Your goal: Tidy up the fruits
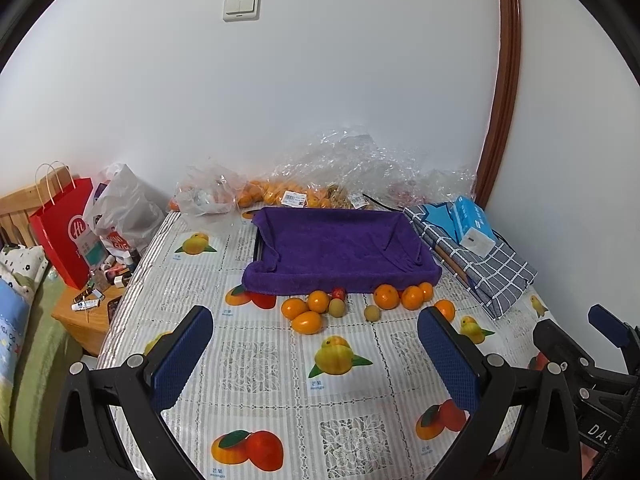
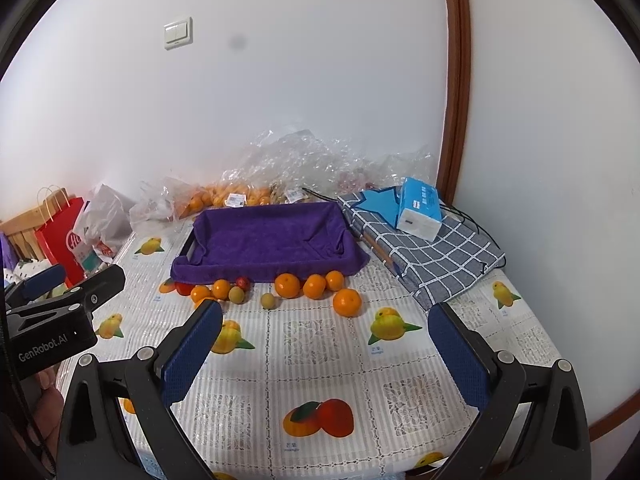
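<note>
A tray lined with a purple towel (image 1: 340, 248) (image 2: 272, 240) sits at the back of the table with nothing in it. In front of it lie several oranges (image 1: 387, 296) (image 2: 347, 302), two small greenish fruits (image 1: 371, 313) (image 2: 267, 301) and a small red fruit (image 1: 338, 293) (image 2: 242, 282). My left gripper (image 1: 316, 336) hovers open over the tablecloth, short of the fruit. My right gripper (image 2: 326, 338) is also open, a little nearer than the fruit row. Each gripper shows at the edge of the other's view.
Clear plastic bags (image 1: 360, 168) with more oranges lie against the wall. A checked cloth bag (image 1: 476, 256) with a blue tissue pack (image 1: 474, 226) sits right of the tray. A red paper bag (image 1: 60, 232) and a cluttered nightstand (image 1: 92, 304) stand left of the table.
</note>
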A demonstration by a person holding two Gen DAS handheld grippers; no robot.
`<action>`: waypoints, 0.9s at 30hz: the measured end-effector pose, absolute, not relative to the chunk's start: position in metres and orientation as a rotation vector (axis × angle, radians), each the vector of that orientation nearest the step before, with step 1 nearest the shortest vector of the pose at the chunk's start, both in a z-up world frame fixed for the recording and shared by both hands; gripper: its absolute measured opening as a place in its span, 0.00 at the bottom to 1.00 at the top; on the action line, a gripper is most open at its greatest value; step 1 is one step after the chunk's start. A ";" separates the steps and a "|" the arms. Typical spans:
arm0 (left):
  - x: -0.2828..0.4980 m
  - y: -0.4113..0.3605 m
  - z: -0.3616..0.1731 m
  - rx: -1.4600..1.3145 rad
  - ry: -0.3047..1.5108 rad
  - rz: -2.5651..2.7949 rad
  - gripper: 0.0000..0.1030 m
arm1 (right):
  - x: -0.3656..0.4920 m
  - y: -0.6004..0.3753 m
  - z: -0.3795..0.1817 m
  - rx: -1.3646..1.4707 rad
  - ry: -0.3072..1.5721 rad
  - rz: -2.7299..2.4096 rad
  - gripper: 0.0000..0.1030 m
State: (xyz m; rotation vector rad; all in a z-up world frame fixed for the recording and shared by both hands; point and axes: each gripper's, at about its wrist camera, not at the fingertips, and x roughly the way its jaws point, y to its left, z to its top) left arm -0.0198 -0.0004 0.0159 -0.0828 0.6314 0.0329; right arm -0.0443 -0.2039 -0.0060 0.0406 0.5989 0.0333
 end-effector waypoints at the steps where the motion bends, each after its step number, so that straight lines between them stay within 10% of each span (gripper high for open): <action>1: -0.019 0.000 0.016 -0.083 0.633 0.033 1.00 | -0.044 -0.204 -0.006 0.040 0.599 0.032 0.99; 27: -0.008 0.008 0.009 -0.099 0.670 0.045 1.00 | -0.033 -0.207 -0.007 0.057 0.626 0.036 0.99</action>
